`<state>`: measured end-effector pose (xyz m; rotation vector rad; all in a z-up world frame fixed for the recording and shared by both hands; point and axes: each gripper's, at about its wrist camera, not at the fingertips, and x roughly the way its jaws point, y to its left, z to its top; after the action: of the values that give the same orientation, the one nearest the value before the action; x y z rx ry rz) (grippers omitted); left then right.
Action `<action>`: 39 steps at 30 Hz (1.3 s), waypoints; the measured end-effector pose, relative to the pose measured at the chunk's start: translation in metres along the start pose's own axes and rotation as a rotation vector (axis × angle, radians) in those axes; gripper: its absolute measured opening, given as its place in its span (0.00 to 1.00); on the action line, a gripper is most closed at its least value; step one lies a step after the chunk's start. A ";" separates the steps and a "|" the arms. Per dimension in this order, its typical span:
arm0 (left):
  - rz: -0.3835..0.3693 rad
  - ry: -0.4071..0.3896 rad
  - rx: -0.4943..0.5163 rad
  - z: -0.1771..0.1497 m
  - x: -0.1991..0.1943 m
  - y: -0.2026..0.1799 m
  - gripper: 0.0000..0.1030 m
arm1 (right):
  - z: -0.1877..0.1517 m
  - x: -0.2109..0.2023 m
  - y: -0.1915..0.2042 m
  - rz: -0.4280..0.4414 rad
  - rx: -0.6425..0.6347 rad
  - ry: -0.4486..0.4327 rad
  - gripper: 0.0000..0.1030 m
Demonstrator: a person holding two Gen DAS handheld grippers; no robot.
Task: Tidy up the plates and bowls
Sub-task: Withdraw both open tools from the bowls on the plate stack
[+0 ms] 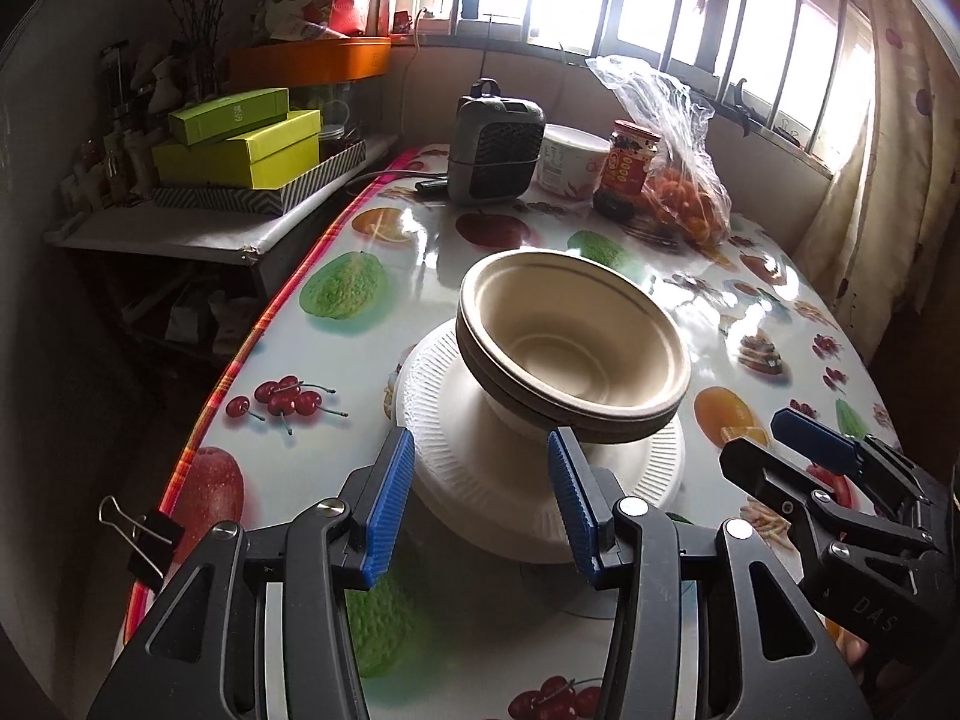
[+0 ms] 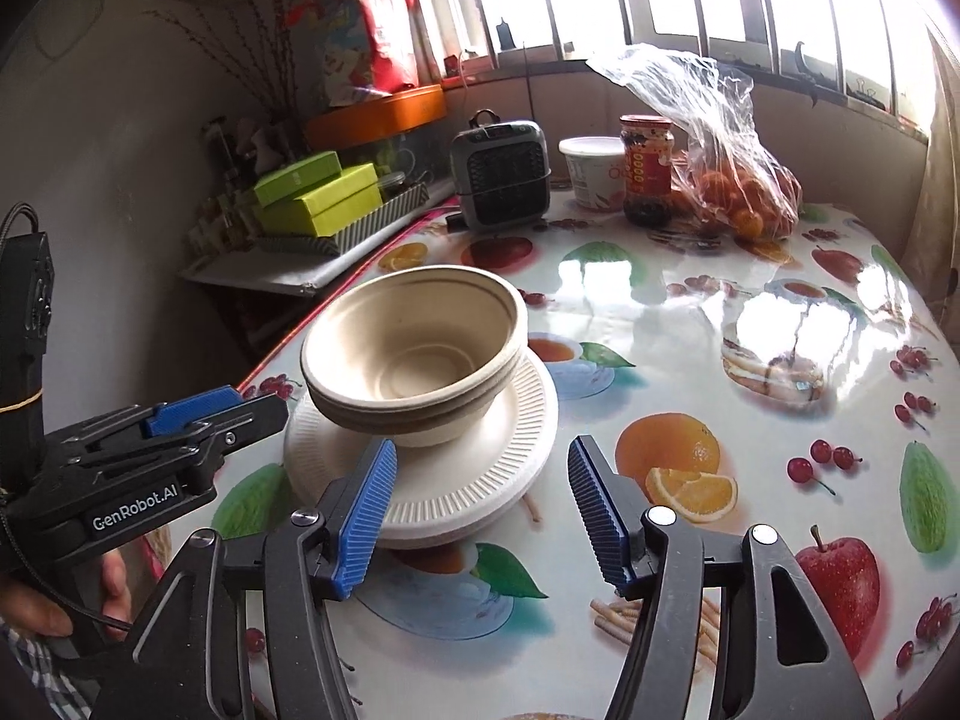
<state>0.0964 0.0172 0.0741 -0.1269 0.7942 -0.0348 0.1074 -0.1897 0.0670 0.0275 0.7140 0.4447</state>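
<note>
On the fruit-print counter (image 2: 690, 324) we see nested bowls (image 2: 414, 354) sitting tilted atop stacked plates (image 2: 480, 480), so stacking looks done, while our left tool (image 1: 480, 498) and right tool (image 2: 480, 504) hang partly open, holding nothing.
</note>
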 end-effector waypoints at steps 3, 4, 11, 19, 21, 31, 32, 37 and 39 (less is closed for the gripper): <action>0.018 -0.007 0.018 -0.009 -0.003 -0.003 0.46 | -0.009 -0.001 0.000 -0.008 -0.003 0.012 0.60; 0.020 -0.009 0.021 -0.012 -0.004 -0.003 0.46 | -0.011 -0.002 0.000 -0.014 -0.006 0.014 0.60; 0.038 0.011 0.037 -0.033 0.001 -0.006 0.46 | -0.033 0.006 0.002 -0.064 -0.047 0.062 0.60; 0.056 0.060 0.032 -0.057 0.011 -0.003 0.46 | -0.050 0.014 0.003 -0.077 -0.062 0.102 0.64; 0.054 0.060 0.034 -0.060 0.011 -0.003 0.46 | -0.052 0.017 0.002 -0.082 -0.059 0.112 0.66; 0.055 0.094 0.040 -0.068 0.020 -0.005 0.46 | -0.064 0.026 -0.001 -0.129 -0.056 0.161 0.69; 0.054 0.099 0.040 -0.069 0.022 -0.005 0.46 | -0.065 0.026 -0.001 -0.135 -0.058 0.159 0.70; 0.055 0.111 0.046 -0.071 0.027 -0.006 0.46 | -0.066 0.027 0.001 -0.135 -0.064 0.162 0.79; 0.056 0.109 0.050 -0.071 0.027 -0.007 0.47 | -0.067 0.028 0.003 -0.144 -0.072 0.163 0.81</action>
<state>0.0647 0.0010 0.0062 -0.0558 0.9047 -0.0083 0.0818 -0.1838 -0.0009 -0.1280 0.8540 0.3371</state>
